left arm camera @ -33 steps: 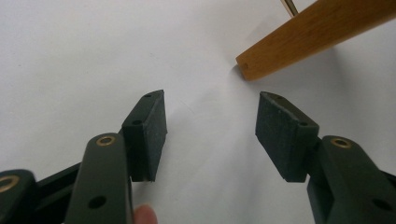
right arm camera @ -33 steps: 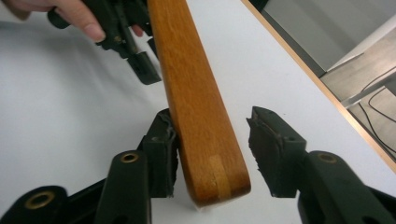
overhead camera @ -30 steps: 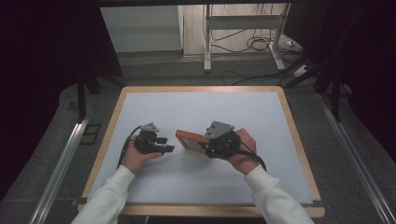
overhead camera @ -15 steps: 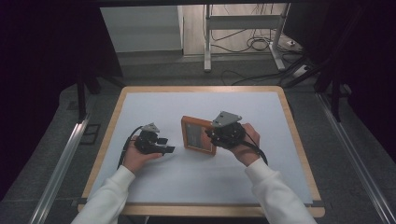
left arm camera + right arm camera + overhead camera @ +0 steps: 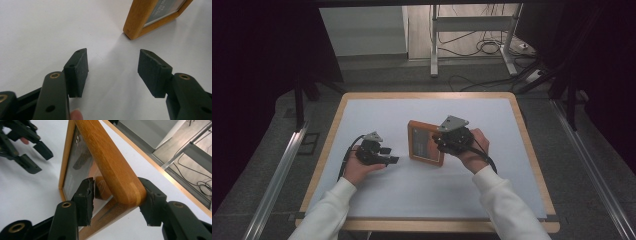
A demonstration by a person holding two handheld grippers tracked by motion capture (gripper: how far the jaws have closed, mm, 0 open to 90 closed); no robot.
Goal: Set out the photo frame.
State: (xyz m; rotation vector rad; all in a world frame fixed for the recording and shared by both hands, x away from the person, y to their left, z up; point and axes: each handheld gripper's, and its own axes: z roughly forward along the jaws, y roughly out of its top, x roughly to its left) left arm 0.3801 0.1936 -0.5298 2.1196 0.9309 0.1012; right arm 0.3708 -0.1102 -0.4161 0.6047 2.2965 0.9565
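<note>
The right gripper (image 5: 116, 200) is clamping the wooden picture frame (image 5: 426, 142) by its corner, while the left gripper (image 5: 112, 72) is sitting wide open with nothing between its jaws, near the frame on the white table (image 5: 377, 115).

wood-rimmed table (image 5: 532, 150) under a white mat (image 5: 362, 115); picture frame (image 5: 421, 145) on it.

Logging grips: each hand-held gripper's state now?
Left hand-held gripper: open, empty.
Right hand-held gripper: shut on the wooden picture frame corner.
</note>
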